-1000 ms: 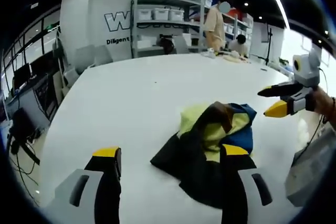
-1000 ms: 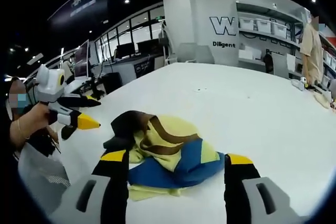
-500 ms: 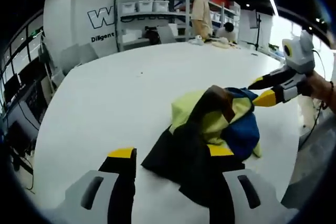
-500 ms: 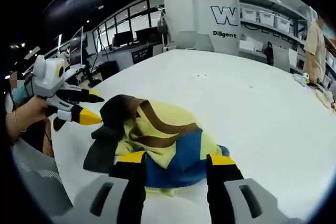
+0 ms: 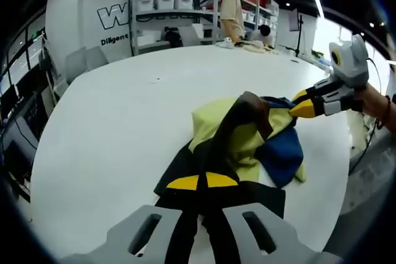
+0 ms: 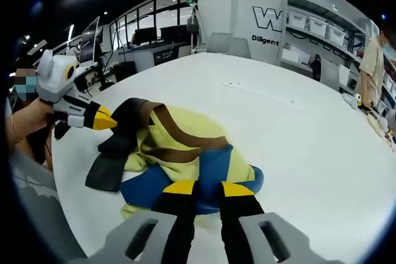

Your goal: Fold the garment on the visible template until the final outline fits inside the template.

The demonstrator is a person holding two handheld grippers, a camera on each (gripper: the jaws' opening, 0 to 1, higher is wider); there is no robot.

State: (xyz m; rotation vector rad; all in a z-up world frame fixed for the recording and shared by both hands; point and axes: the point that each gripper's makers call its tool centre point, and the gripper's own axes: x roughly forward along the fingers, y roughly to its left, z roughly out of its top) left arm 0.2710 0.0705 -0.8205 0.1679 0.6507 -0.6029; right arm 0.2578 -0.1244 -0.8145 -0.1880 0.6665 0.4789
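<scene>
Crumpled soft garment (image 5: 247, 140) on smooth white table (image 5: 124, 122), both grippers' fingers pinched onto its fabric

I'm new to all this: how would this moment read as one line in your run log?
left claw: shut on garment black edge | right claw: shut on blue part | garment: crumpled on white table, unfolded

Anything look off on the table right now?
The garment lies in a crumpled heap on the white table, not spread flat, and I can't make out any template outline around it. Both grippers, left and right, are pinching its edges.
</scene>
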